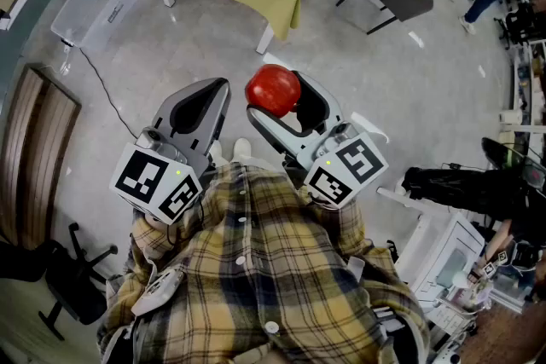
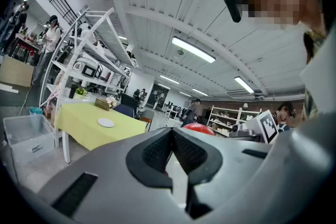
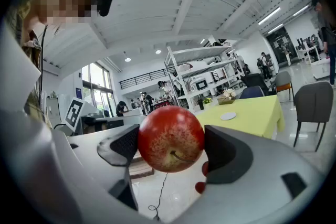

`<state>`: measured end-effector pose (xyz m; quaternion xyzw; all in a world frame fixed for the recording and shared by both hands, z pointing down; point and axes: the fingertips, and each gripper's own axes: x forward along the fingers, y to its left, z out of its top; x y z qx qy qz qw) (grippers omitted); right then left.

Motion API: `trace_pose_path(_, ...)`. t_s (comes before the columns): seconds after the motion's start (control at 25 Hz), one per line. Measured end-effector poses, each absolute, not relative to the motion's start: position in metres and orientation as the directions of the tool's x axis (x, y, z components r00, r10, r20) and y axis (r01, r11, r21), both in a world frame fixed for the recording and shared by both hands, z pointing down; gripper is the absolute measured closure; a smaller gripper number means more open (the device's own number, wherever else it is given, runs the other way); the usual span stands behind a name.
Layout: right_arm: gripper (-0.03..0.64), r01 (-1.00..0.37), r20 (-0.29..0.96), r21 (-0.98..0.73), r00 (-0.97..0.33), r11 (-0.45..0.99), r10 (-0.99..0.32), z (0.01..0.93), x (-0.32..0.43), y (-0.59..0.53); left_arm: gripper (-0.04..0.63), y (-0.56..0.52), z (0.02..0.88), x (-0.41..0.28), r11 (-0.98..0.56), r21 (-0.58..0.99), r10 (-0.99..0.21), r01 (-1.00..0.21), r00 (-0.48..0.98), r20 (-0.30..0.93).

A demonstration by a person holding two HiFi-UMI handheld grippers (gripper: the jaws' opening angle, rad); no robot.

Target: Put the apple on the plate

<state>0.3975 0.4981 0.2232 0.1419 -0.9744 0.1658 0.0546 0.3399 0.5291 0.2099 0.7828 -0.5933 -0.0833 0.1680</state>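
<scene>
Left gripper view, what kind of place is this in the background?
Probably a big open lab or workshop hall, not a home. It has an exposed ceiling with strip lights, white metal shelving holding appliances, and a lone table under a yellow-green cloth.

Bright, even indoor light falls from long ceiling strip lamps (image 2: 193,50); window panes (image 3: 97,84) add daylight; the pale floor (image 1: 426,98) carries small glare patches and only soft shadows; both gripper views bulge fisheye-wise, with black rounded corners; the apple (image 3: 170,138) is sharp with a mild sheen; the left gripper view's foreground is blurred.
</scene>
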Motion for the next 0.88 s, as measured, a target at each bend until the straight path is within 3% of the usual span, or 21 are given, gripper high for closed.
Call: trace_pose_path(0.88, 0.247, -0.258, 0.127, -0.335, -0.965, 0.906, -0.228, 0.229, 0.412, 0.466, 0.588, 0.503, 0.22, 0.352, -0.197, 0.348, -0.967, -0.917, 0.24, 0.084)
